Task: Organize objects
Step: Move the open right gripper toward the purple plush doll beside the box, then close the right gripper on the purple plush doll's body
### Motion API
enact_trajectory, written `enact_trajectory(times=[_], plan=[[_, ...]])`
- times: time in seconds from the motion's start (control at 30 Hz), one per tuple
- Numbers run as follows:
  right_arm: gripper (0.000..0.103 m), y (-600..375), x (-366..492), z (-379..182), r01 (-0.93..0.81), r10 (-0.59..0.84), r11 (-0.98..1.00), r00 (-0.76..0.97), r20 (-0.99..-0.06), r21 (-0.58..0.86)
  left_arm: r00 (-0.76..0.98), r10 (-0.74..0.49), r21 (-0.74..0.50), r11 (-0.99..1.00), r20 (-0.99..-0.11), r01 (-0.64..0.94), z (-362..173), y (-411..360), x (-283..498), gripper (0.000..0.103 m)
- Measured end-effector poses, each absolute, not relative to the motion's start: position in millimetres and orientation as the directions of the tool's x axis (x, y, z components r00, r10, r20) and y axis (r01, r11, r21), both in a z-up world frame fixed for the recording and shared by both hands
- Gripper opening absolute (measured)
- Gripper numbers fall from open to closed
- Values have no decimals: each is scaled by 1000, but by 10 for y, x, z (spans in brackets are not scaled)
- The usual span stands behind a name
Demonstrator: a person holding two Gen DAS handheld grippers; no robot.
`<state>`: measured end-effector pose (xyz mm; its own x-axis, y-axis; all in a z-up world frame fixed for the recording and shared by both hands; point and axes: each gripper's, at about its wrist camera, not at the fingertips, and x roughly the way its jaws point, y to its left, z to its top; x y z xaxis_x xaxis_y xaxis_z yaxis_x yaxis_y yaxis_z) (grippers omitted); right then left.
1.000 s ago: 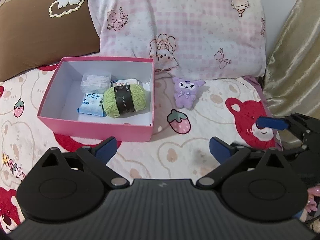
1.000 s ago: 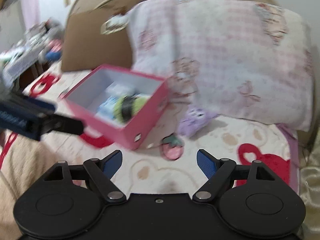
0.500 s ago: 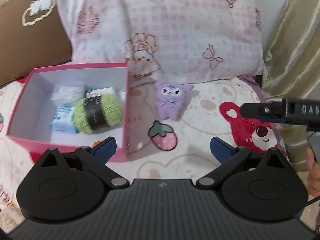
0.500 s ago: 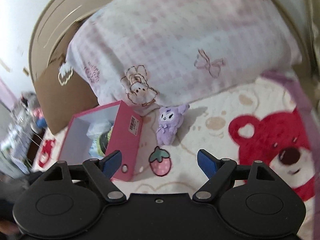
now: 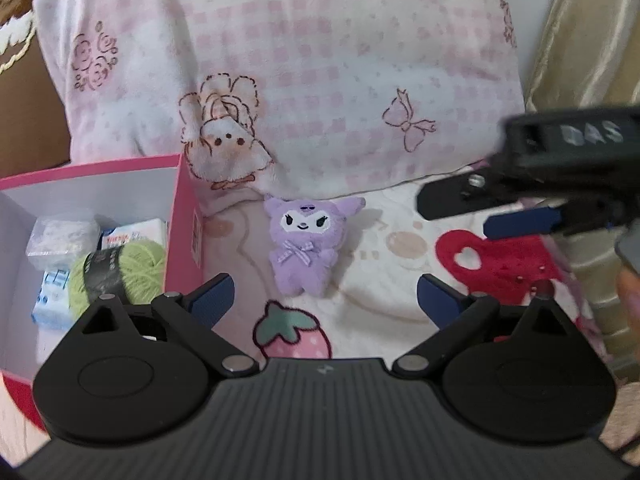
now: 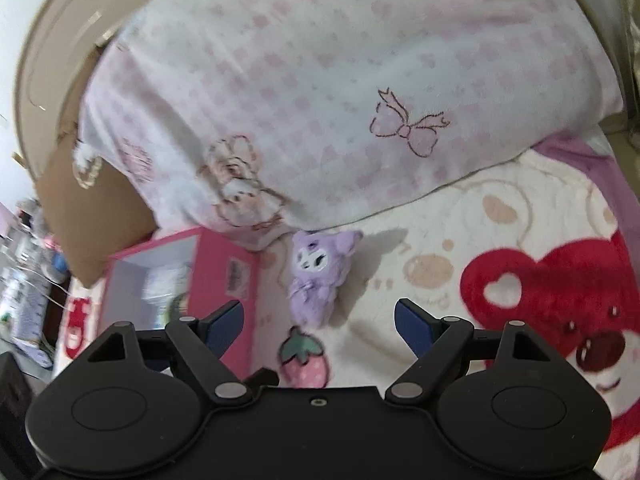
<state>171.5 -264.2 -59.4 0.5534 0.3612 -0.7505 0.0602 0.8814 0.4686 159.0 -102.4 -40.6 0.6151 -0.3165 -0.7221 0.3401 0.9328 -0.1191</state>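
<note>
A small purple plush toy (image 5: pixel 306 246) lies on the bear-print blanket just right of a pink box (image 5: pixel 186 232). It also shows in the right wrist view (image 6: pixel 318 276). The box holds a green yarn ball (image 5: pixel 124 276) and small white packets (image 5: pixel 64 236). My left gripper (image 5: pixel 325 300) is open and empty, a short way in front of the plush. My right gripper (image 6: pixel 319 322) is open and empty, also just short of the plush. The right gripper shows in the left wrist view (image 5: pixel 520 212), to the right of the plush.
A pink checked pillow (image 5: pixel 300 72) leans right behind the plush and box. A brown pillow (image 6: pixel 92 216) sits at the left. A gold curtain (image 5: pixel 584 40) hangs at the right. The blanket (image 6: pixel 500 240) spreads to the right with a red bear print.
Both grippers have moved closer to the plush, which now sits centred between the fingers in each view. The right gripper has swung in from the right. The box has slid left in view.
</note>
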Motion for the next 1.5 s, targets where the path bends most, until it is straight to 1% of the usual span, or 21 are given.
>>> enact_trajectory(times=[0.1, 0.17, 0.23, 0.3, 0.4, 0.47, 0.53, 0.57, 0.63, 0.67, 0.73, 0.87, 0.9, 0.97, 1.0, 1.07, 1.17, 1.27, 1.33, 1.37, 1.5], plan=[[86, -2611, 1869, -707, 39, 386, 873, 557, -735, 487, 638, -318, -97, 929, -702, 357, -531, -1084, 1640, 97], [86, -2622, 1894, -797, 17, 403, 860, 592, -698, 511, 645, -327, -94, 925, -690, 368, -598, -1120, 1684, 91], [86, -2658, 1901, -921, -3, 415, 845, 632, -654, 534, 650, -334, -114, 927, -683, 357, -680, -1148, 1767, 83], [86, -2700, 1961, -1040, -3, 414, 839, 652, -636, 543, 647, -345, -148, 929, -680, 341, -761, -1142, 1850, 80], [86, -2759, 2053, -1160, 24, 385, 844, 670, -635, 537, 649, -369, -191, 924, -665, 330, -845, -1082, 1916, 78], [86, -2789, 2069, -1217, 36, 374, 836, 692, -618, 547, 645, -377, -196, 921, -665, 336, -909, -1078, 1943, 78], [86, -2795, 2080, -1252, 89, 299, 858, 715, -631, 506, 634, -362, -160, 922, -684, 353, -964, -1122, 1928, 78], [86, -2787, 2081, -1265, 124, 238, 875, 731, -640, 468, 635, -344, -118, 921, -692, 371, -985, -1161, 1903, 78], [86, -2759, 2083, -1286, 125, 185, 905, 745, -641, 406, 654, -321, -53, 917, -685, 395, -1017, -1206, 1852, 77], [86, -2753, 2094, -1299, 113, 191, 910, 739, -646, 398, 657, -318, -38, 914, -684, 403, -1035, -1222, 1845, 74], [86, -2771, 2102, -1326, 96, 226, 899, 735, -639, 427, 647, -328, -48, 911, -688, 410, -1079, -1228, 1853, 71], [86, -2785, 2179, -1402, 37, 385, 823, 696, -606, 566, 639, -344, -94, 915, -688, 391, -1184, -1215, 1903, 69], [86, -2780, 2203, -1441, 23, 438, 793, 674, -595, 609, 634, -359, -112, 912, -685, 395, -1215, -1205, 1921, 68], [86, -2752, 2250, -1533, 10, 521, 737, 628, -578, 675, 614, -428, -199, 891, -663, 407, -1277, -1153, 1951, 69], [86, -2729, 2264, -1579, 9, 550, 717, 608, -573, 697, 605, -429, -217, 893, -670, 393, -1306, -1150, 1965, 69], [86, -2667, 2269, -1630, -3, 573, 707, 588, -571, 707, 595, -423, -219, 897, -683, 385, -1346, -1169, 1973, 69], [85, -2587, 2287, -1658, -19, 566, 728, 581, -585, 686, 617, -397, -192, 908, -680, 372, -1398, -1201, 1965, 69], [78, -2548, 2298, -1699, -32, 573, 734, 565, -594, 678, 642, -371, -174, 920, -671, 350, -1448, -1217, 1968, 69], [77, -2524, 2303, -1727, -56, 578, 740, 562, -591, 670, 669, -357, -157, 927, -652, 342, -1477, -1229, 1984, 69], [74, -2518, 2318, -1741, -56, 577, 743, 560, -595, 667, 679, -351, -148, 929, -644, 340, -1491, -1231, 1987, 69], [65, -2527, 2316, -1813, -31, 589, 727, 543, -599, 686, 673, -345, -150, 932, -655, 331, -1527, -1227, 2037, 69]])
